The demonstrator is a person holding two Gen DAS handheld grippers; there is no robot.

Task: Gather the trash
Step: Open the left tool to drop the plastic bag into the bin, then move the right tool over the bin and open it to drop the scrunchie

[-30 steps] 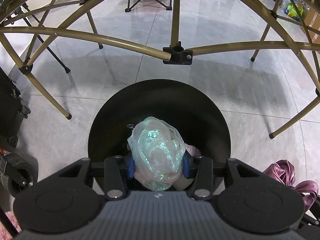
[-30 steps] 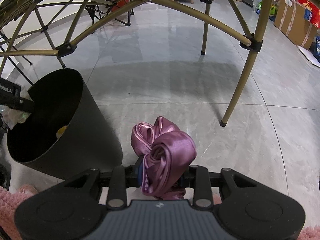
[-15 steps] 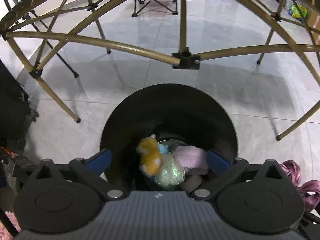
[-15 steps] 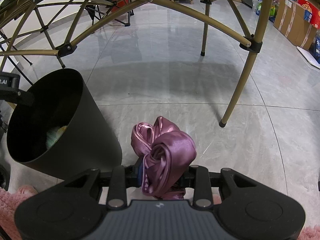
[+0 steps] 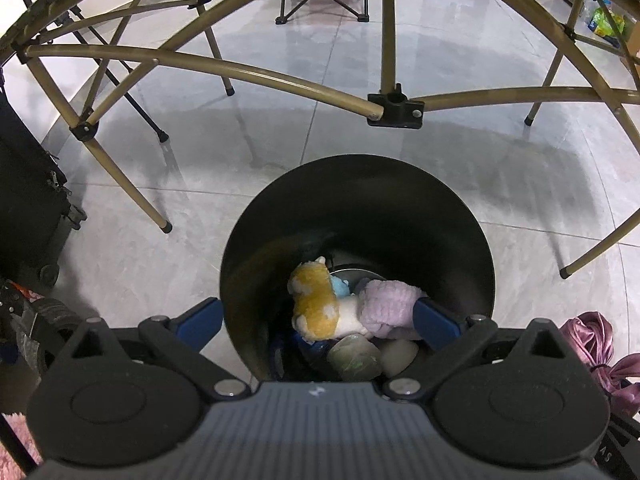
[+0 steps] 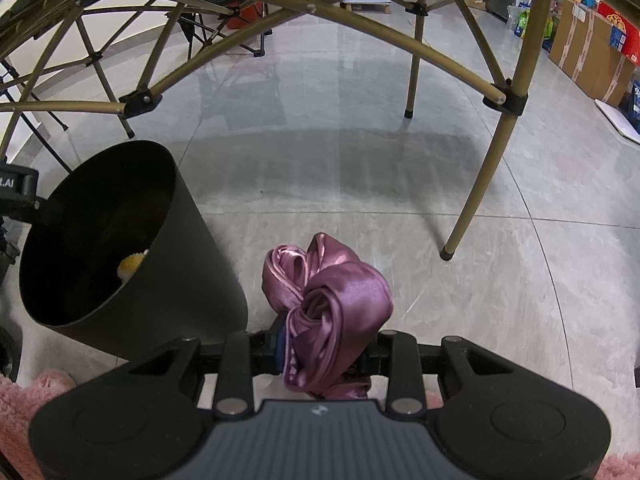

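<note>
The left hand-held gripper point(image 5: 318, 320) hangs over the black bin point(image 5: 472, 216), its jaws spread wide with nothing between them; the crumpled plastic bag point(image 5: 354, 358) lies inside at 6 o'clock, beside a yellow plush toy point(image 5: 314, 300). The right hand-held gripper point(image 6: 320, 350) pinches the purple satin cloth point(image 6: 332, 300), probably waiting its turn. Only the left view shows the bin's contents fully; the right view shows its outer wall at 9 o'clock.

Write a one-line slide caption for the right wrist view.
Right hand-held gripper shut on purple satin cloth, beside the black bin.
</note>
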